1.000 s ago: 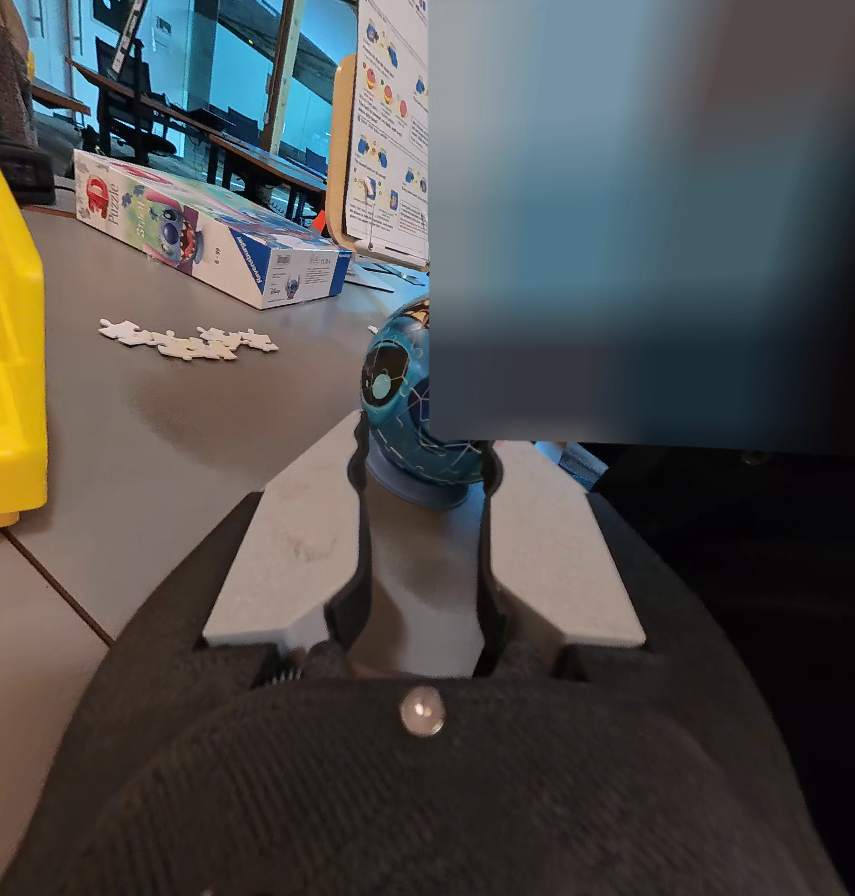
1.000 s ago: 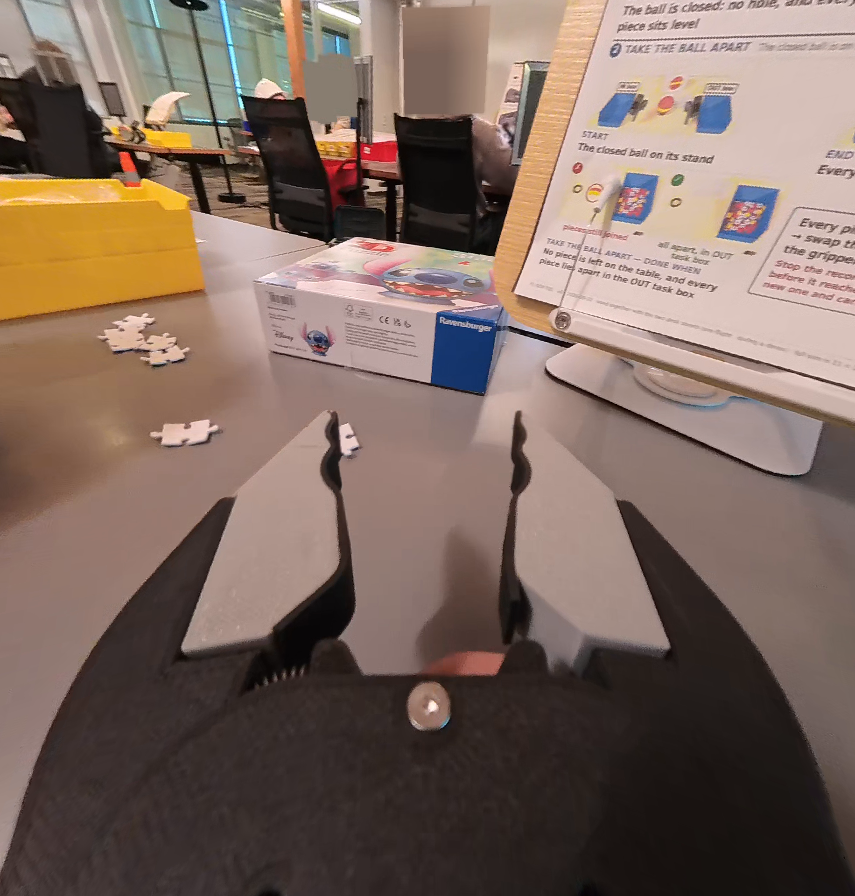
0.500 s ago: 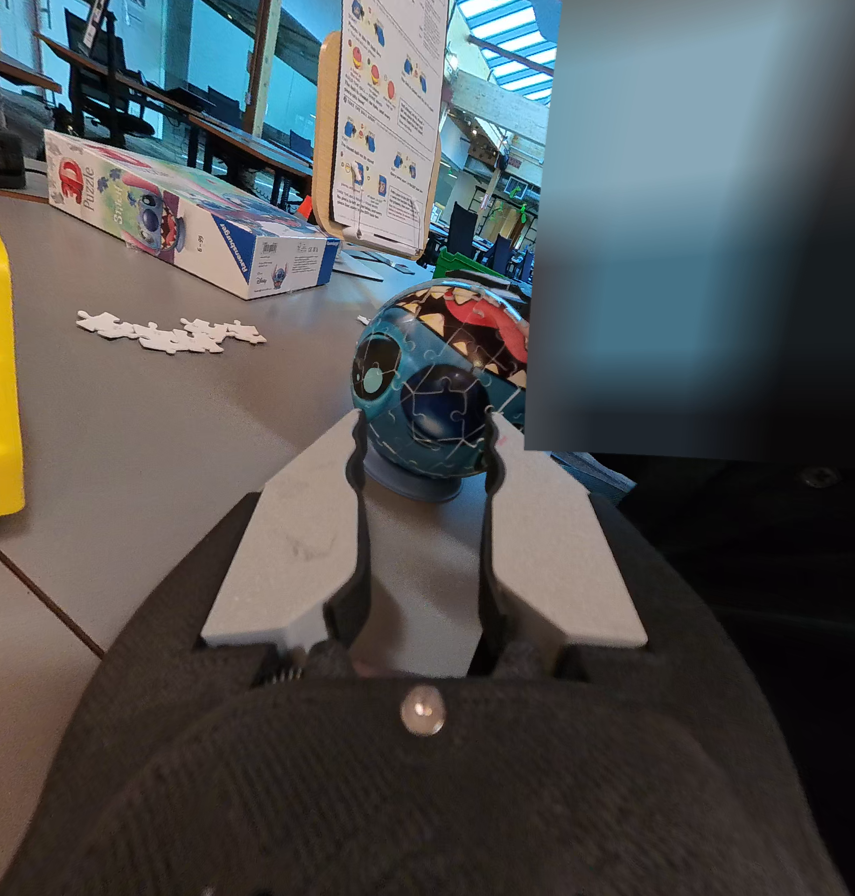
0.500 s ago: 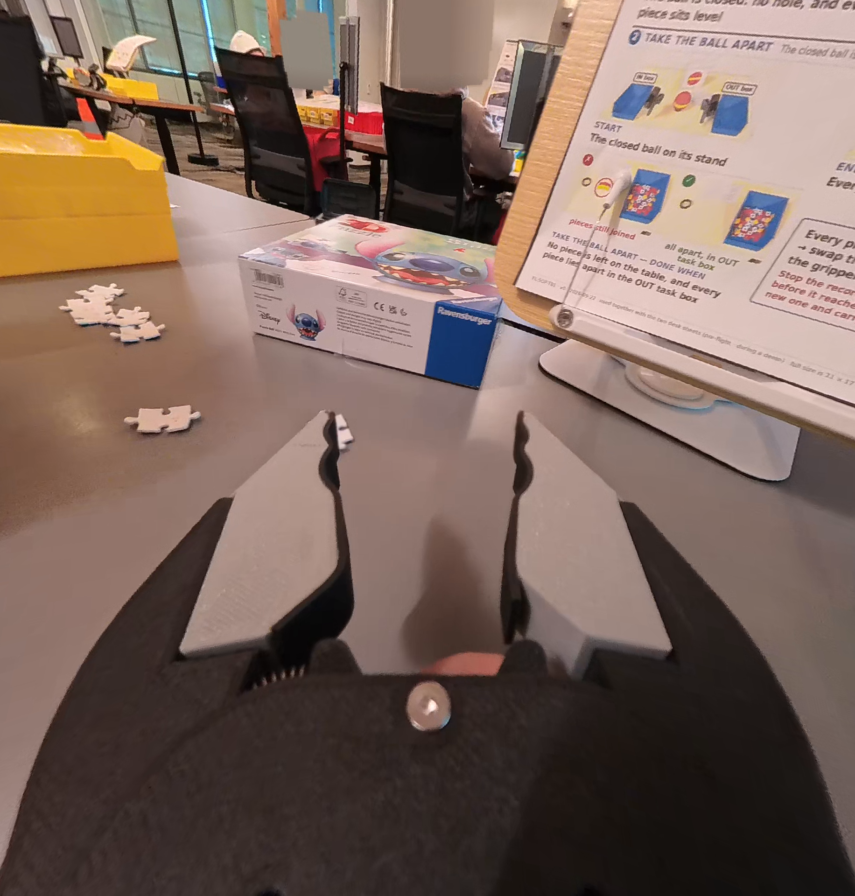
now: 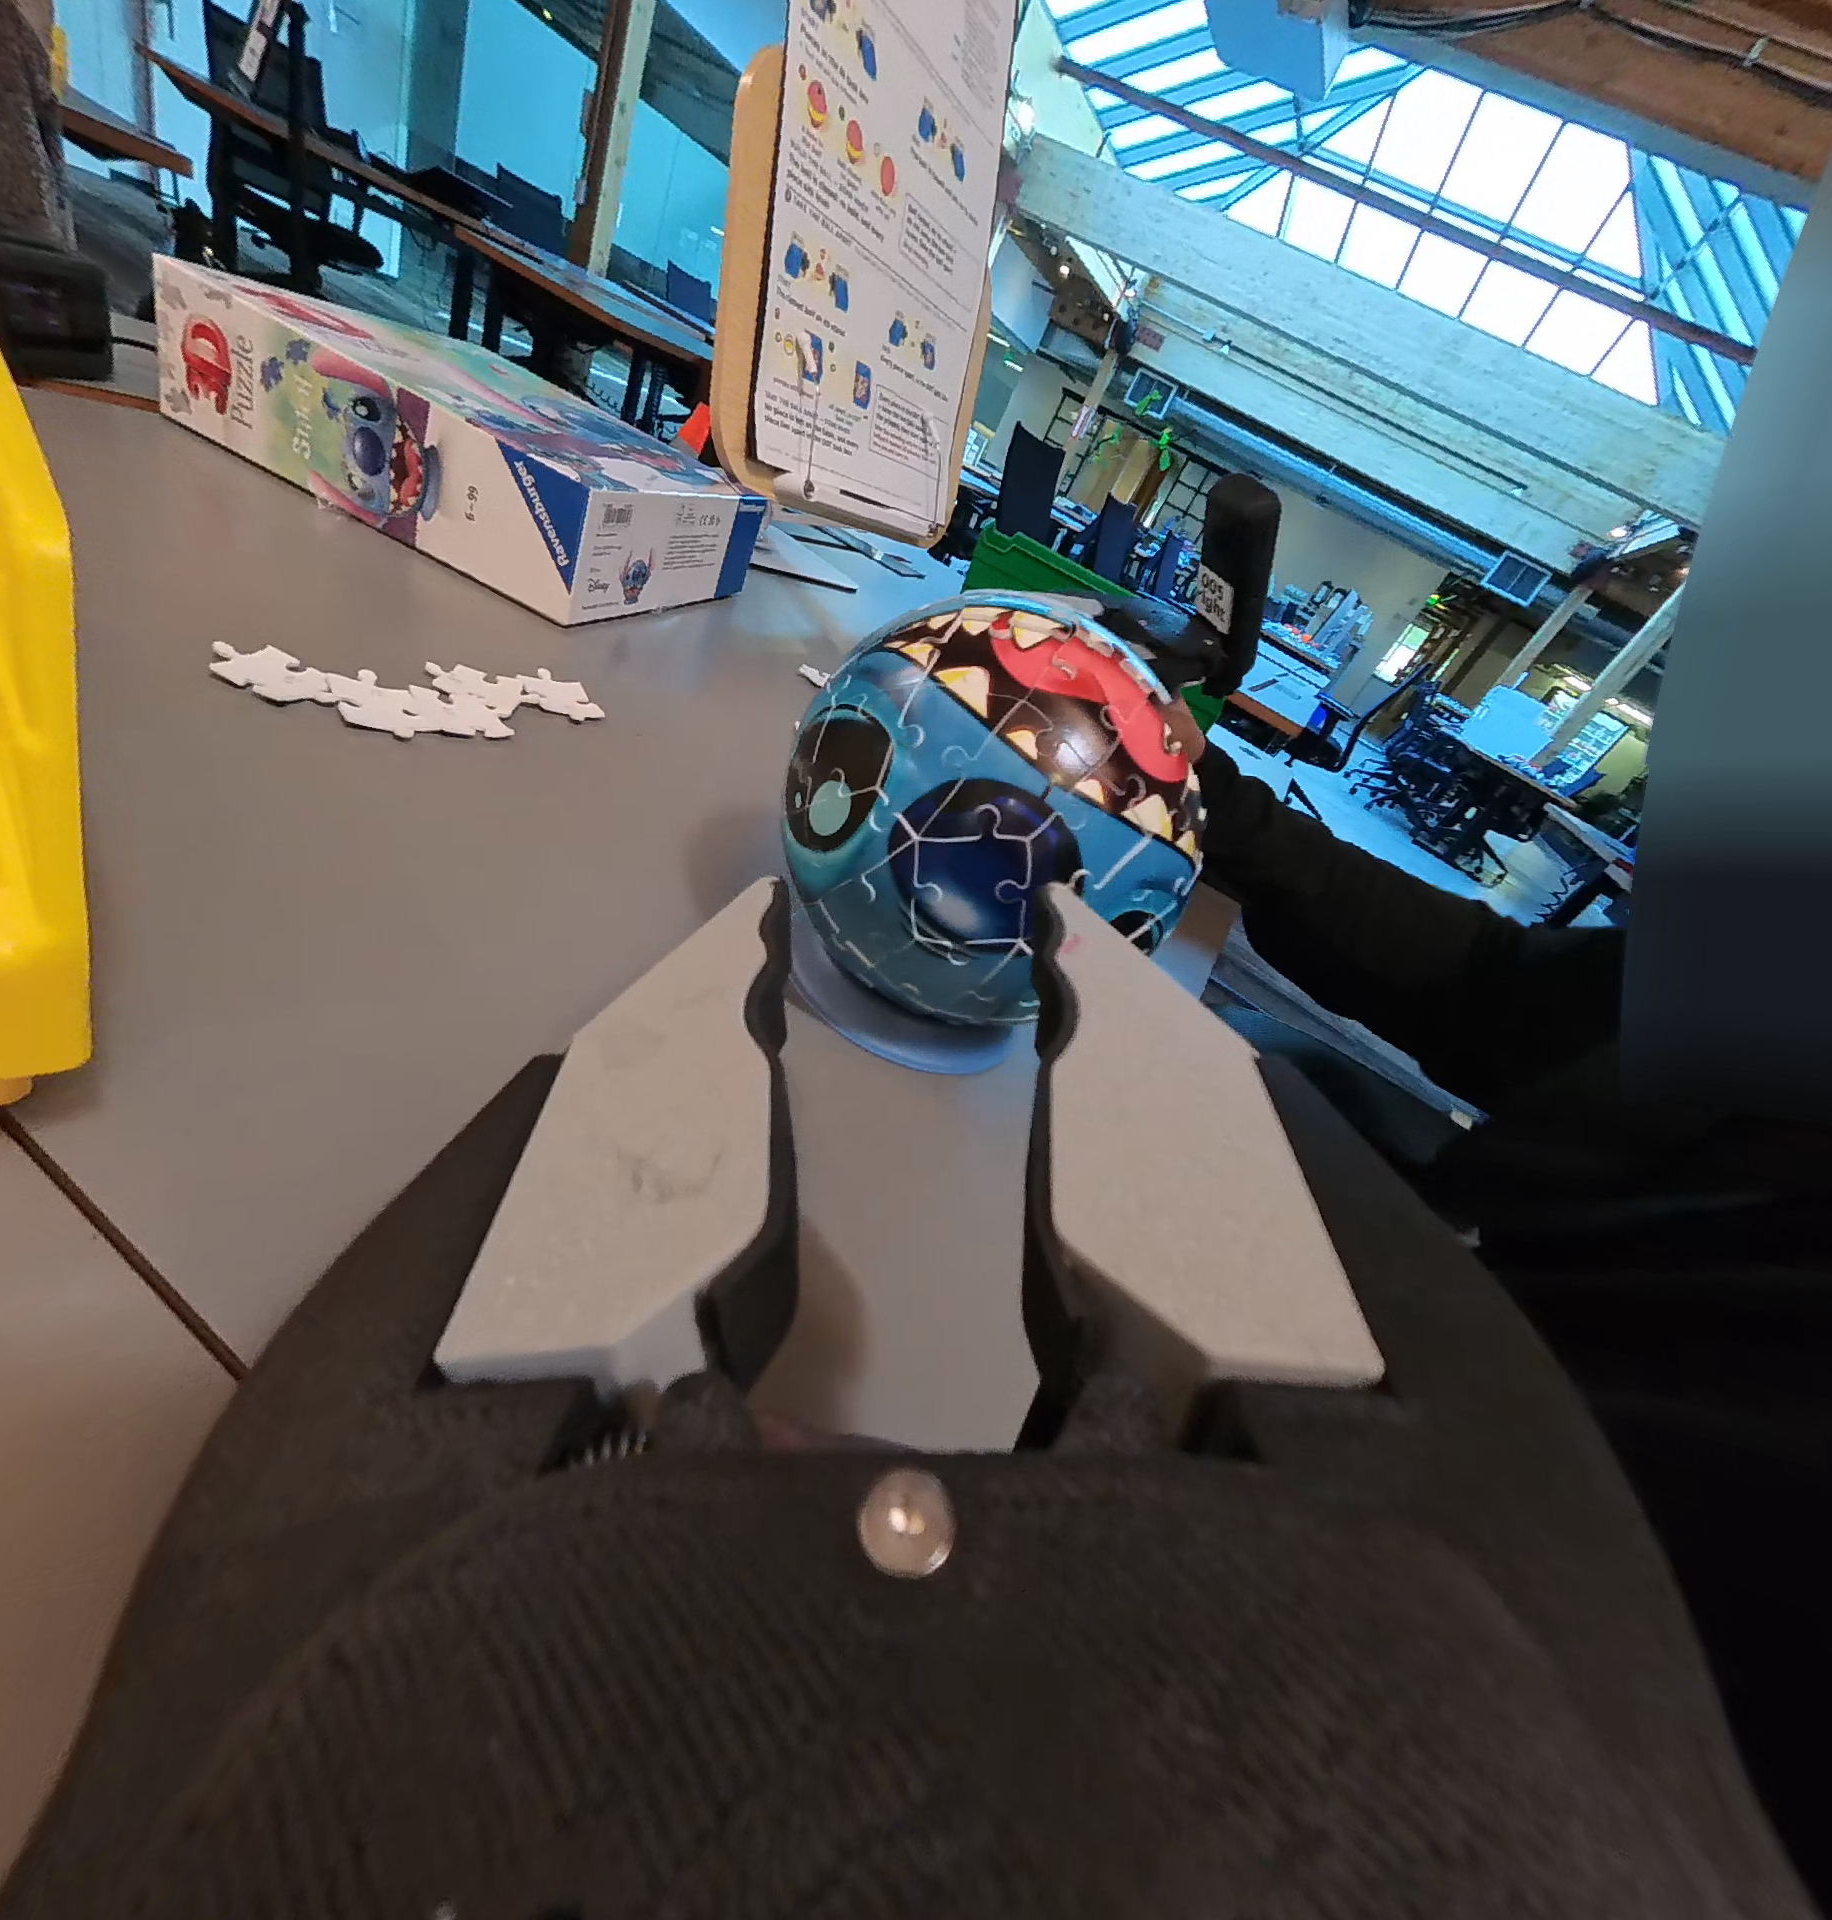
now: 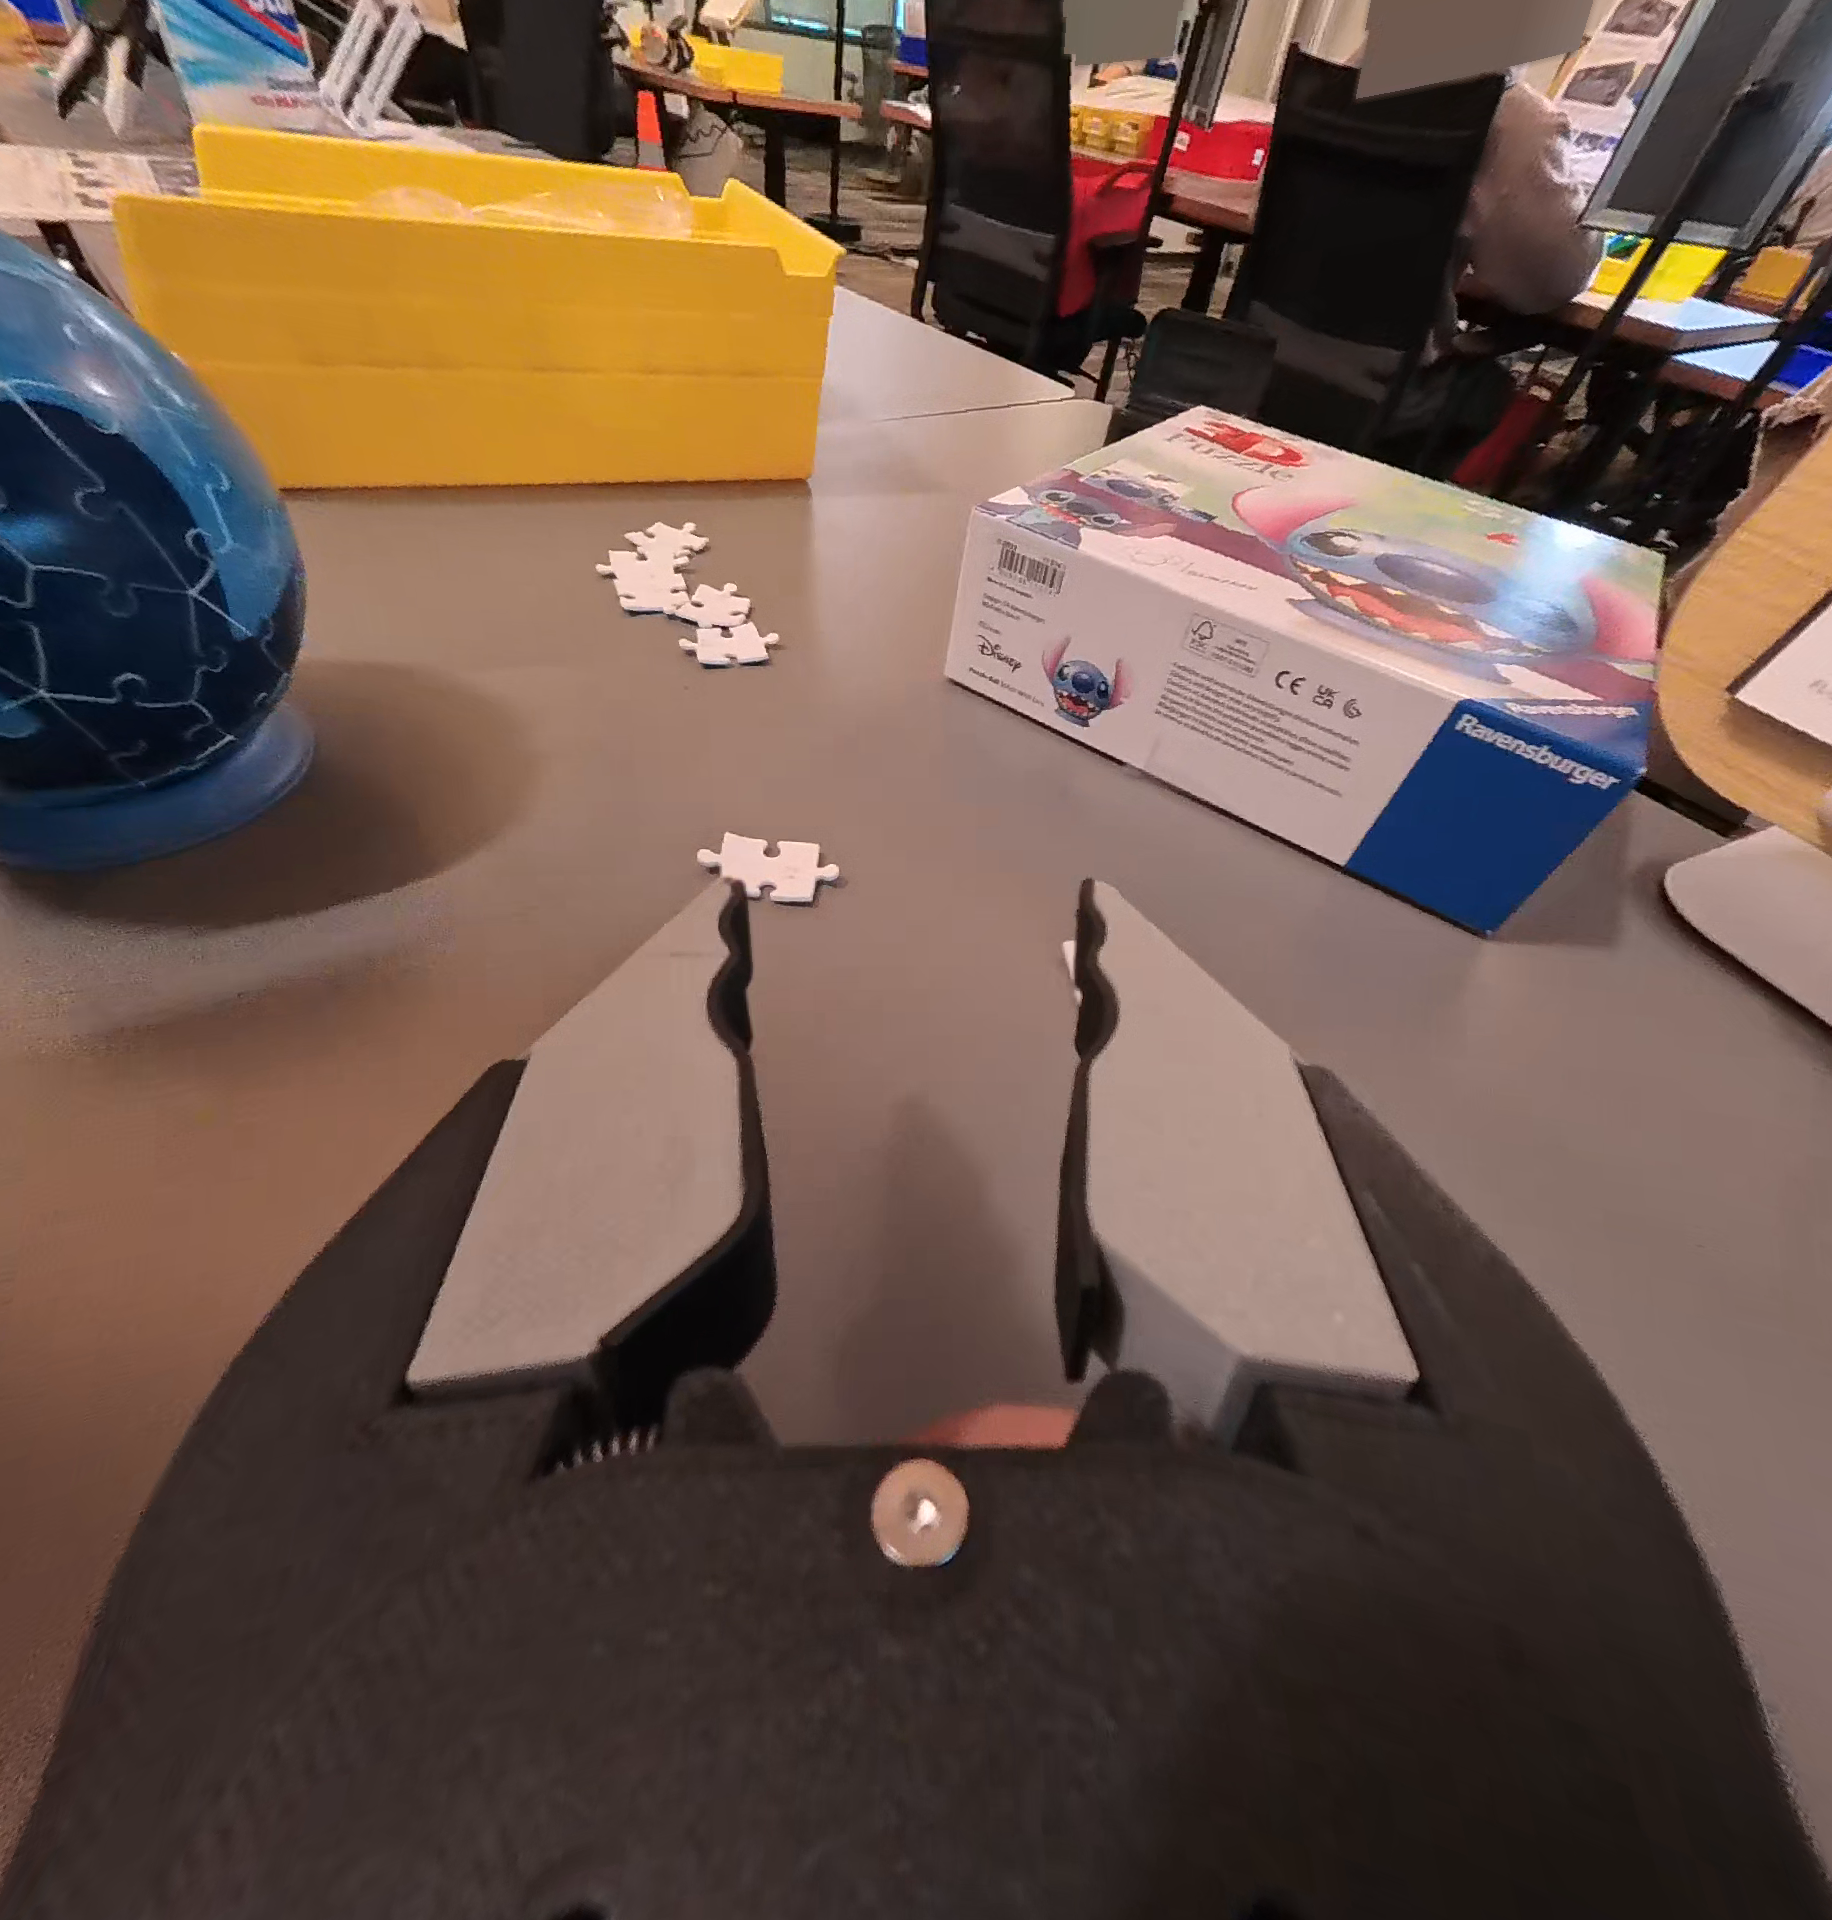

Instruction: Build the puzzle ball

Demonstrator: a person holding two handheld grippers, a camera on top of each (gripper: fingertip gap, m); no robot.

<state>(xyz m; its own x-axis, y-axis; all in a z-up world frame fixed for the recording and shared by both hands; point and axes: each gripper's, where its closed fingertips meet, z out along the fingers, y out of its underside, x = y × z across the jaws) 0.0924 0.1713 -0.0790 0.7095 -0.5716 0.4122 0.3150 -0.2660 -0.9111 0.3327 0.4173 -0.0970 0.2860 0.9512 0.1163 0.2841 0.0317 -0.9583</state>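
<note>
puzzle ball (image 5: 995, 821) just ahead of left claw (image 5: 907, 925) tips, possibly touching | both claws wide, empty

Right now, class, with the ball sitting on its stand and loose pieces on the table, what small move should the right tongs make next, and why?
Probably ease the right tongs forward and slightly left to close on the joined white pieces. The jaws are open and empty, and those pieces lie flat on the table just past the left fingertip, nearer than the white cluster farther back.

Glossy puzzle ball (image 5: 995, 800); matt grey surface (image 6: 579, 790); shiny yellow plastic bin (image 6: 496, 343); printed cardboard box (image 6: 1307, 665); matt white pieces (image 6: 683, 592); wooden board (image 5: 746, 291).
</note>
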